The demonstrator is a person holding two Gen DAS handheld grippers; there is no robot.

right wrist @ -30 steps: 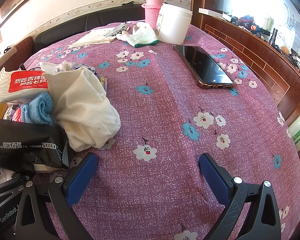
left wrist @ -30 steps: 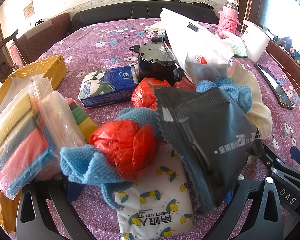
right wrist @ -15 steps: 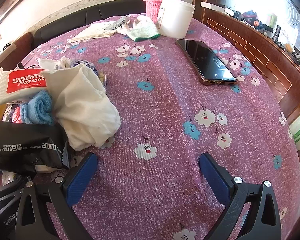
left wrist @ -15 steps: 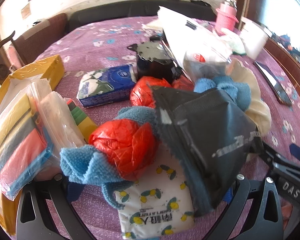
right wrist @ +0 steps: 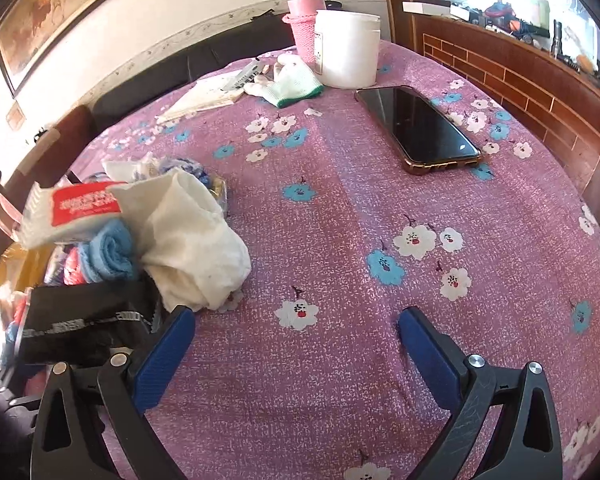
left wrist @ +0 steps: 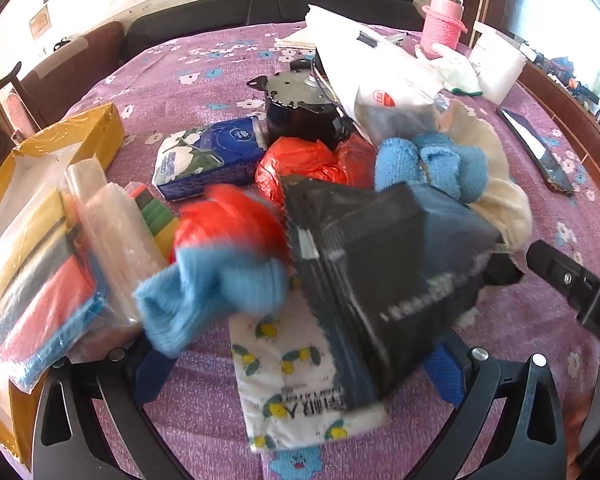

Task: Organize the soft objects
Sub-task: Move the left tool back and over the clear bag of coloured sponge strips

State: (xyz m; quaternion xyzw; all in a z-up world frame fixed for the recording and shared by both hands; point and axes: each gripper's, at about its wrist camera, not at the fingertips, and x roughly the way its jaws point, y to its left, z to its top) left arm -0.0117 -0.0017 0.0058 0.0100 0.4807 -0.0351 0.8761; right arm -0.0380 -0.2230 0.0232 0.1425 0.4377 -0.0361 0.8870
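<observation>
Left tool [left wrist: 296, 364], spread wide, seems to pinch nothing beside the black pouch [left wrist: 384, 280]; right tool [right wrist: 296, 344] gapes too.

The tabletop [right wrist: 340, 216] wears purple cloth with white and blue flowers. Ahead of the left gripper [left wrist: 296, 364]: a blue towel [left wrist: 204, 292], red plastic bag [left wrist: 236, 220], black pouch [left wrist: 384, 272], and lemon-printed white tissue pack [left wrist: 296, 380]. The right gripper [right wrist: 296, 340] has blue pads [right wrist: 160, 364].

The purple flowered tablecloth [right wrist: 340, 240] is bare in the middle. A black flat phone [right wrist: 418, 128] and crumpled white cloth [right wrist: 196, 240] sit at its sides.
</observation>
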